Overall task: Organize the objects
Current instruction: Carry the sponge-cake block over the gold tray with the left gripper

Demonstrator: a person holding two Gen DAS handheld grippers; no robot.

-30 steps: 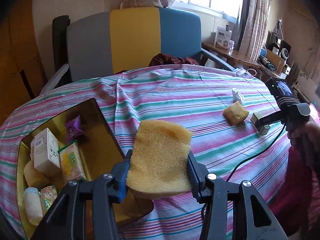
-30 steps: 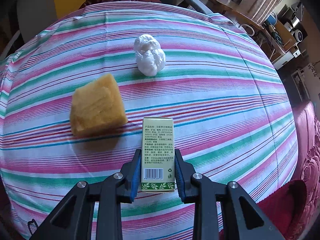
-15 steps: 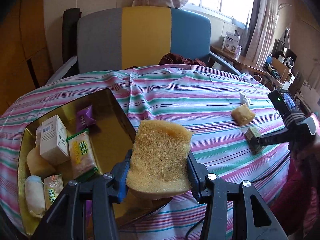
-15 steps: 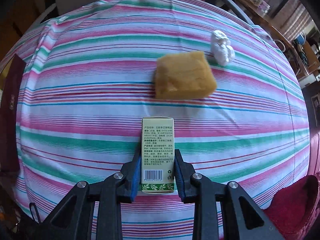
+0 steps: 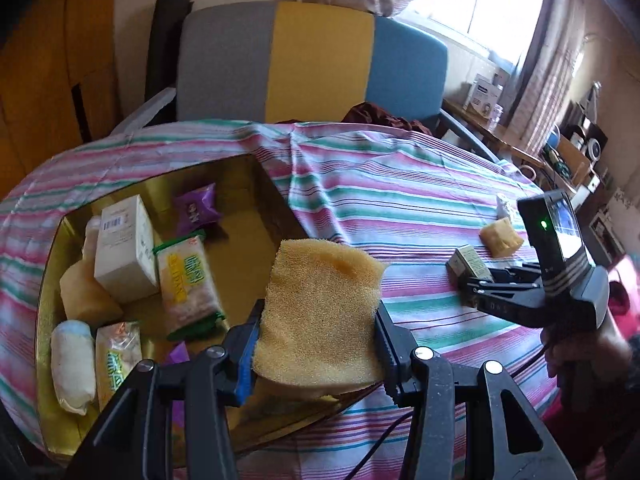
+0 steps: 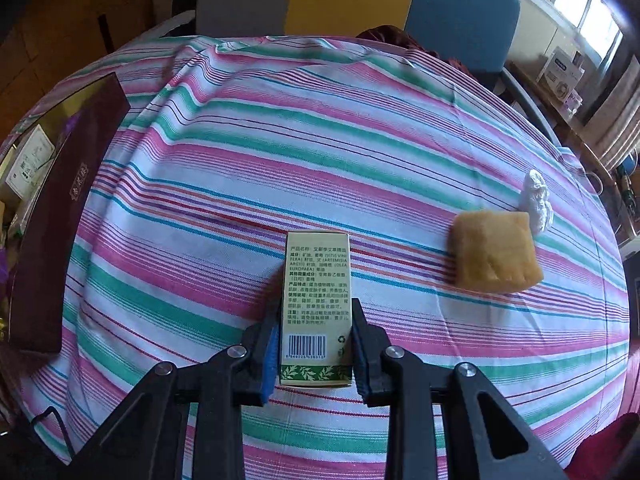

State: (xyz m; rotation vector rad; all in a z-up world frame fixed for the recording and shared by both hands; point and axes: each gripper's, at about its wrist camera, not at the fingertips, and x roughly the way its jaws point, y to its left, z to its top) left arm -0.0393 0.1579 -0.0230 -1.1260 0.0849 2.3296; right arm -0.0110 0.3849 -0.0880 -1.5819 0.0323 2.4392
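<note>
Carrying two items toward the gold-lined box (image 5: 256, 184), judging by the snacks and cartons already gathered inside it. Left gripper (image 5: 318, 344) pinching the yellow sponge (image 5: 320, 312) across its lower half, jaws narrowed enough to dent the foam, sponge hanging over the box's near right corner, apparently so it can drop in beside the green cracker pack (image 5: 188, 280). Pointing steeply downward, tilted toward the box.

Right gripper (image 6: 316, 344) clamping the slim green carton (image 6: 318, 300) by its barcode end, jaws nearly closed on its sides, carton lifted clear of the striped bench (image 6: 360, 152) and aimed down and forward. Hand (image 5: 580, 352) gripping the handle from the right edge. Leaving the tan pastry (image 6: 494, 252) and the white wrapped lump (image 6: 536, 200), touching each other, well apart from the box, probably next in line.
</note>
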